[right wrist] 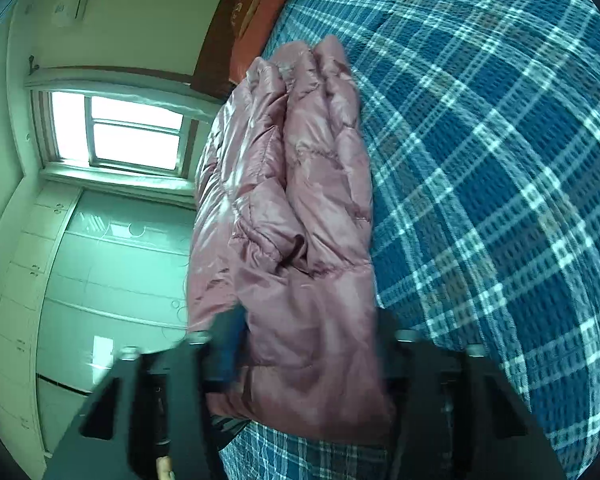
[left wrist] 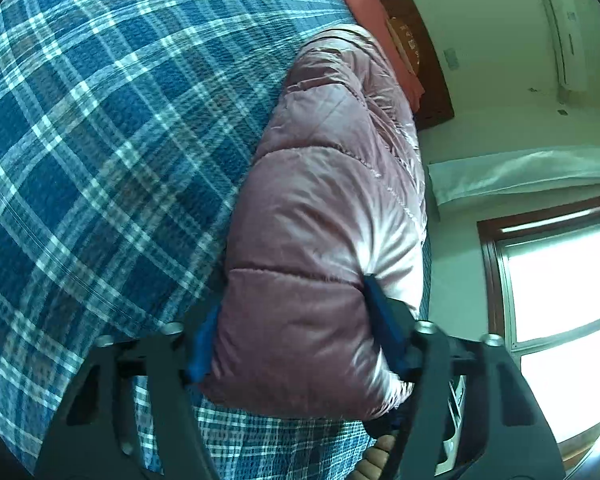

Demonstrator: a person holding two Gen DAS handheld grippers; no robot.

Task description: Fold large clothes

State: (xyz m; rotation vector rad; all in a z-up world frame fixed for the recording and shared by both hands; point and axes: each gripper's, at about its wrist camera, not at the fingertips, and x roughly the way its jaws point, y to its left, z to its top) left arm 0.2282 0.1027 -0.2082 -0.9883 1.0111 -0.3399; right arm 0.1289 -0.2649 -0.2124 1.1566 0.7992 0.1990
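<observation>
A puffy pink quilted jacket [left wrist: 332, 184] lies bunched and folded over on a blue plaid bedspread [left wrist: 100, 140], stretching away from me toward the headboard. My left gripper [left wrist: 292, 296] is shut on the jacket's near end, and its blue pads [left wrist: 384, 324] dent the padding on both sides. In the right wrist view the same jacket [right wrist: 300, 200] shows a sleeve cuff lying on top. My right gripper [right wrist: 310, 314] is shut on that near end too, with thick fabric filling the gap between its fingers [right wrist: 230, 344]. This part of the view is blurred.
The plaid bedspread [right wrist: 500, 160] covers the whole bed. A red pillow [left wrist: 364, 4] and a dark wooden headboard [left wrist: 424, 60] are at the far end. Beyond the bed's edge are a bright window [right wrist: 132, 132], pale cabinets [right wrist: 100, 260] and a wall air conditioner [left wrist: 564, 40].
</observation>
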